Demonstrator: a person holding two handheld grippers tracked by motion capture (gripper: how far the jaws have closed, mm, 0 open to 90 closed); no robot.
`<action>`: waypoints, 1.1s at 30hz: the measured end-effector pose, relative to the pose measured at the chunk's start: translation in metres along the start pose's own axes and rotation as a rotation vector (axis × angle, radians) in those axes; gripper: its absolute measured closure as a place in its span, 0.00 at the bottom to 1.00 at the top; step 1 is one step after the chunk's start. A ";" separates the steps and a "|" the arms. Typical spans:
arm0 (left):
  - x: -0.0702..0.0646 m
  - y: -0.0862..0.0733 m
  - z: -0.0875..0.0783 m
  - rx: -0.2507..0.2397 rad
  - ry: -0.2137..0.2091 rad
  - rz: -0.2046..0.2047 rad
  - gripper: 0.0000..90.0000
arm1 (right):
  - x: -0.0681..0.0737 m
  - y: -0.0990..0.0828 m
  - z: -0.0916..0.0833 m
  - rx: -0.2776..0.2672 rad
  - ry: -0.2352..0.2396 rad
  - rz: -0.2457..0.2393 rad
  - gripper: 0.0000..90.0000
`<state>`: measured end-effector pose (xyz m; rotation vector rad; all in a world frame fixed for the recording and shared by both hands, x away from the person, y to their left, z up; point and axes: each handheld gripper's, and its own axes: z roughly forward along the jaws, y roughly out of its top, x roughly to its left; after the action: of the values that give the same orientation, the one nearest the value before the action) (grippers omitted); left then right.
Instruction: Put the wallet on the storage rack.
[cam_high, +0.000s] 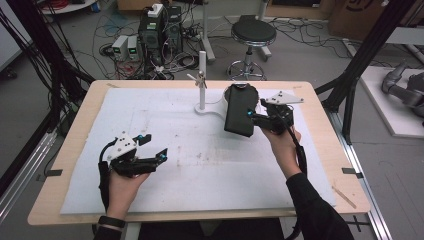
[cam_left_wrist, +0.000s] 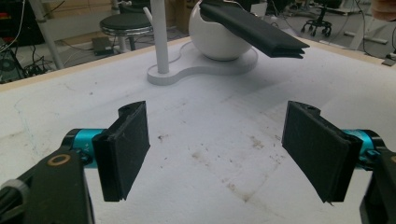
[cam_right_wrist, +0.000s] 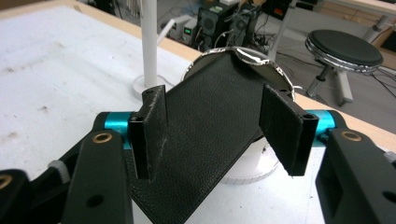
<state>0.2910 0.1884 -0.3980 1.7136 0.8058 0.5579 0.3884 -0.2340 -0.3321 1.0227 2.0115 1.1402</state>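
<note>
White padding covers the surface (cam_high: 150, 115), where I see the black leather wallet (cam_right_wrist: 205, 121) leaning on the white bowl stand (cam_left_wrist: 219, 42), light, floppy and slick, between my parted right tongs (cam_right_wrist: 219, 126); left tongs (cam_left_wrist: 224, 154) gape empty.

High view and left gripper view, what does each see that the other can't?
High view: the person's left hand, right hand, the right gripper by the black wallet, the whole table. Left gripper view: the left gripper with open jaws close up, the wallet's layered edge. Both: the wallet lying on the white bowl beside the white post.
</note>
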 end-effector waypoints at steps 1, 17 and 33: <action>0.000 0.000 0.000 0.000 0.000 0.000 0.26 | -0.001 0.000 -0.002 -0.004 0.001 0.004 0.47; 0.004 0.012 0.001 -0.025 -0.008 0.003 0.25 | -0.028 -0.031 -0.046 -0.062 0.007 0.099 0.34; 0.011 0.008 -0.007 -0.018 0.029 -0.006 0.24 | -0.046 -0.111 -0.070 -0.004 -0.005 0.189 0.25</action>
<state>0.2953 0.1996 -0.3891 1.6895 0.8239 0.5859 0.3211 -0.3388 -0.3930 1.2335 1.9399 1.2359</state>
